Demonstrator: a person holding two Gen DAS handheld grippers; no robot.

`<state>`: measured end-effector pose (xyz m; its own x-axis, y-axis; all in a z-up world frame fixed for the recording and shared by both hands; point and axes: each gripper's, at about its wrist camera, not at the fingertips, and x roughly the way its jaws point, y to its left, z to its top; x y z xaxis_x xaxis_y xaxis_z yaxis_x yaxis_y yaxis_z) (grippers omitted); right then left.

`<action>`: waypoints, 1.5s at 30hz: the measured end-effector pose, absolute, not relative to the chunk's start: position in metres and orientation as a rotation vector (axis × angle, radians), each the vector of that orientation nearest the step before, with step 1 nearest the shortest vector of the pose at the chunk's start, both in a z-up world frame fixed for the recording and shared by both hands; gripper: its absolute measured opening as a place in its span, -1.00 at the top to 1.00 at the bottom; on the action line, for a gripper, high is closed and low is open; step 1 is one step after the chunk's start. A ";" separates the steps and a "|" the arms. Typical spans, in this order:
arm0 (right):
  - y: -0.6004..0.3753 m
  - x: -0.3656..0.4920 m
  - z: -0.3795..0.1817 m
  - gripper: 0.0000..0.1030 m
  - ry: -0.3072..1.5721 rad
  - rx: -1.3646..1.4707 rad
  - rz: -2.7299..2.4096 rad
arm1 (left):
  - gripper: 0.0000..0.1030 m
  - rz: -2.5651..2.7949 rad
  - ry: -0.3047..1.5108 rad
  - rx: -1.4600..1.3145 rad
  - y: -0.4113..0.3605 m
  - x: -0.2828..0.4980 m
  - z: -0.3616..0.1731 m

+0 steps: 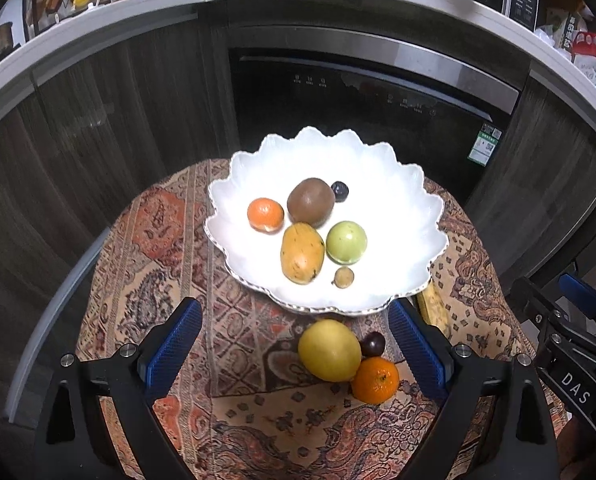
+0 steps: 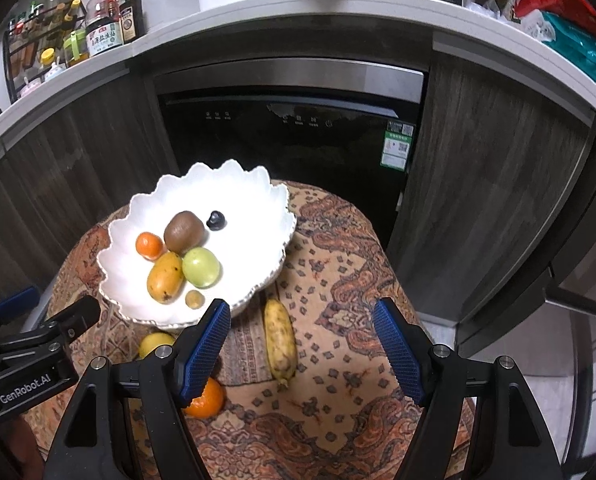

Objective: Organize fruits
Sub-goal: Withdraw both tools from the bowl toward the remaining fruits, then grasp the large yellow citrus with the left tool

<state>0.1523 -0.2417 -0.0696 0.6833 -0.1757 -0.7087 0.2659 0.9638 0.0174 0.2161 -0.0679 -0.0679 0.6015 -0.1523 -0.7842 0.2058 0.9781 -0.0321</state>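
A: Lemon (image 1: 329,350) on worktop just before white bowl (image 1: 410,200); left claw (image 1: 294,346) spread, right claw (image 2: 301,346) spread, both empty.
B: Firm, waxy (may slip). Grip across its middle.

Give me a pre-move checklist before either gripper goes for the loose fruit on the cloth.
1. Left gripper open and holding nothing: ok.
2. Right gripper open and holding nothing: ok.
3. Lemon between the left fingers' line: ok, but the orange and a dark plum sit against it, so it is not isolated: not ok.
4. Banana ahead of the right gripper, lying apart from other fruit: ok.
5. Free space in the white bowl for more fruit: ok, its right side is bare.
6. Grippers clear of each other: cannot tell; they are close side by side.
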 end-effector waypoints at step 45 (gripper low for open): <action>-0.265 0.158 -0.167 -0.45 0.874 0.190 -0.234 | -0.28 -0.195 1.093 0.019 -0.095 0.230 -0.179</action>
